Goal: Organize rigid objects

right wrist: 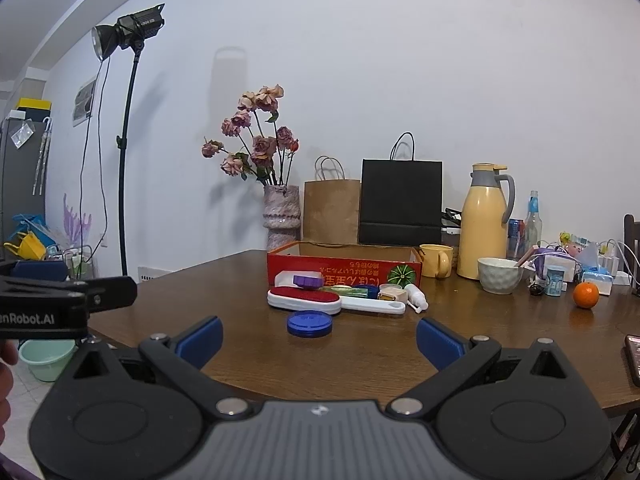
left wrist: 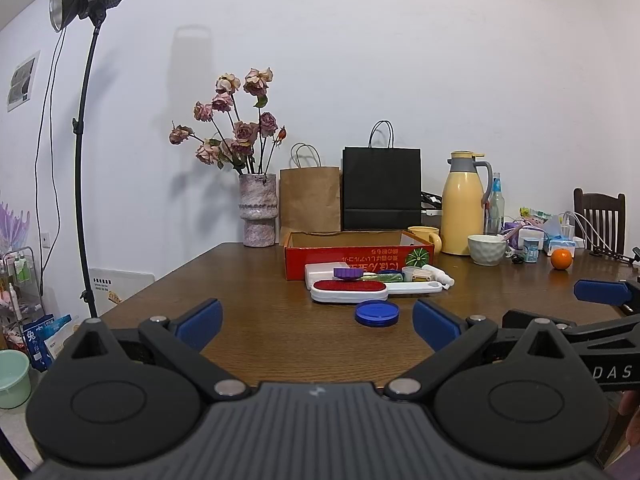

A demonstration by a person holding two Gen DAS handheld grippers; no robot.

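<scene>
Both my grippers, left gripper (left wrist: 318,322) and right gripper (right wrist: 320,338), are spread wide and hold nothing. Straight ahead, near both jaws and slightly left of centre for the right one, lies the blue round lid (right wrist: 309,323), flat on the table (right wrist: 500,332). Just behind it lies the red lint brush (right wrist: 304,298), long axis crosswise, then the red box (right wrist: 344,270). Nothing stands between.

even, bright indoor light – soft shadows on wall (left wrist: 360,40); fisheye bends edges w/ dark corners, sharp focus.
</scene>
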